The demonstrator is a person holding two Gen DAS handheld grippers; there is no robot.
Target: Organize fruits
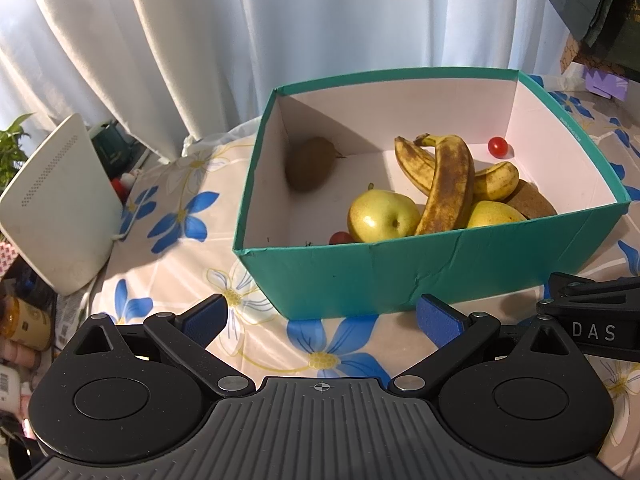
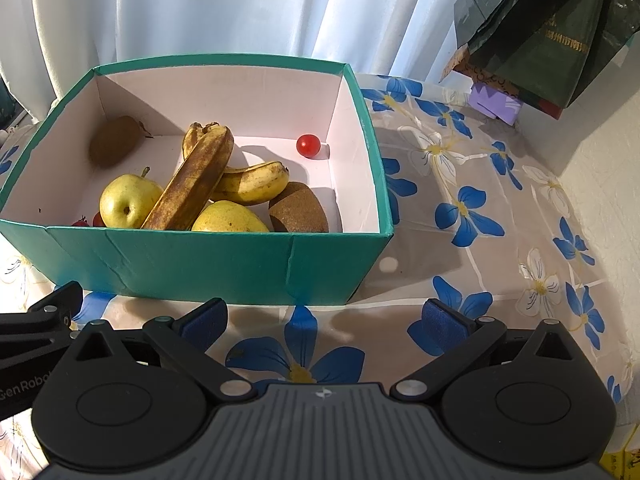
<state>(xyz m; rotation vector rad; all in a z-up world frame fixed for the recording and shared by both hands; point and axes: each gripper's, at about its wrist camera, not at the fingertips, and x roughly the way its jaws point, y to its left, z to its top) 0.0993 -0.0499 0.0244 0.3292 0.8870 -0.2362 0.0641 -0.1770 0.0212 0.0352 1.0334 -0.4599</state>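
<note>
A teal cardboard box (image 1: 360, 276) (image 2: 200, 260) with a white inside stands on the flowered tablecloth. In it lie spotted bananas (image 1: 444, 184) (image 2: 196, 184), two yellow-green apples (image 1: 380, 216) (image 2: 128, 200), a second apple (image 2: 228, 218), kiwis (image 1: 310, 164) (image 2: 298, 208) and red cherry tomatoes (image 1: 498, 147) (image 2: 308, 145). My left gripper (image 1: 324, 320) is open and empty just in front of the box's near wall. My right gripper (image 2: 324, 320) is open and empty in front of the box's near right corner.
A white router-like device (image 1: 60, 204) stands at the table's left edge with clutter below it. White curtains hang behind the box. Dark green bags (image 2: 540, 32) and a purple box (image 2: 496, 104) sit at the back right. A white wall (image 2: 608, 160) borders the right.
</note>
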